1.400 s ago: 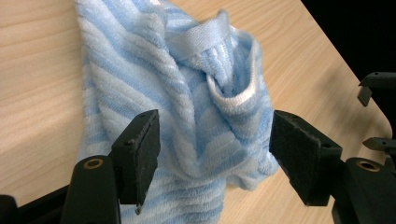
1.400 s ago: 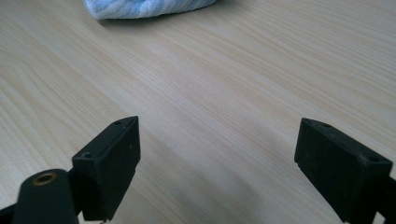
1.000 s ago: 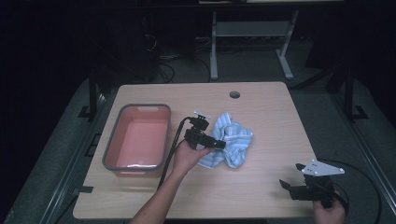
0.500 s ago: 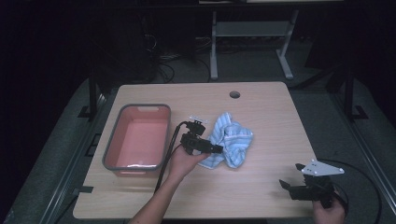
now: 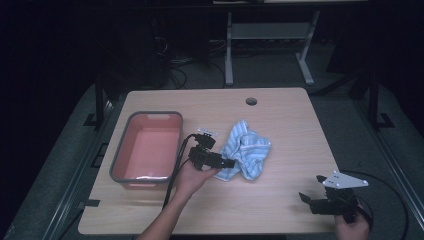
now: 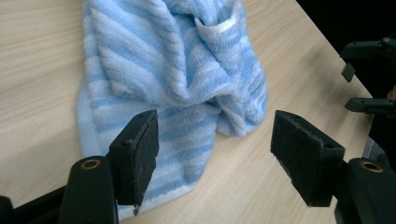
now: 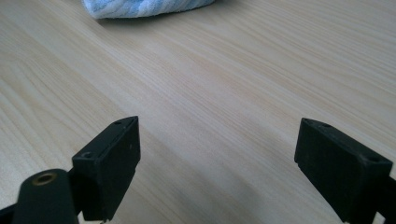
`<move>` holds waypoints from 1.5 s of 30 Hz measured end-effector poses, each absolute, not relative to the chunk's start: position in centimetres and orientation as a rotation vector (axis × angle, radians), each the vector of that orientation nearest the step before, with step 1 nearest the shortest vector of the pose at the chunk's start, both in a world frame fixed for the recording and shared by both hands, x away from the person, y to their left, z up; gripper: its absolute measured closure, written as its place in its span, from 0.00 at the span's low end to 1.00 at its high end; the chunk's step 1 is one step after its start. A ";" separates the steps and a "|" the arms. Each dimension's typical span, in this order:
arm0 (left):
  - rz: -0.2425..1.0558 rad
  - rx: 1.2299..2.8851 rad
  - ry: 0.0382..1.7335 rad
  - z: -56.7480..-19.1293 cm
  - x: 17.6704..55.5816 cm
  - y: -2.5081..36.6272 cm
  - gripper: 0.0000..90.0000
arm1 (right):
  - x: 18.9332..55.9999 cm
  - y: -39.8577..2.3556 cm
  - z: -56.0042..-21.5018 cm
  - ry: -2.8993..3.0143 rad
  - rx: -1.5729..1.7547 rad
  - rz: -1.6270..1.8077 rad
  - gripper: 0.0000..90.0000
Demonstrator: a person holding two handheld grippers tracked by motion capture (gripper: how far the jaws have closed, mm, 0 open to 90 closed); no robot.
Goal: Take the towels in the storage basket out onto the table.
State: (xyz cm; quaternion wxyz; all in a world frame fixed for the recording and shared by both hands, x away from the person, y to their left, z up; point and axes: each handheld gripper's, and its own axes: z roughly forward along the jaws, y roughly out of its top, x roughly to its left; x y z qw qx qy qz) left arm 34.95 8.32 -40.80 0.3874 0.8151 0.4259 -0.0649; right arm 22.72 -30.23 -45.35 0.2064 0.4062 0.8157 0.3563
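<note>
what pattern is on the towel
Light blue and white stripes on the towel, clearest in the left gripper view.

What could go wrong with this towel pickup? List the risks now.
1. The left gripper is open over the near edge of the crumpled blue striped towel; closing here may pinch only one thin fold, so the rest could drag or slip out.
2. The pink bin lies on the gripper's other side from the towel, so a hanging towel might catch its grey rim.
3. The right gripper is open and far away, unable to help.
</note>
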 end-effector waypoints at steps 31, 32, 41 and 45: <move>-0.103 2.125 1.001 -40.9 30.8 10.3 0.35 | 22.7 -30.0 -45.6 2.285 1.128 0.963 0.15; -0.103 2.128 1.001 -40.9 30.6 10.4 0.35 | 22.6 -30.0 -45.7 2.285 1.134 0.963 0.15; -0.090 2.140 0.988 -41.3 29.7 10.7 0.35 | 22.7 -29.9 -45.8 2.290 1.130 0.957 0.15; -0.087 2.139 0.985 -41.4 29.3 10.8 0.35 | 22.7 -29.8 -45.8 2.291 1.127 0.954 0.15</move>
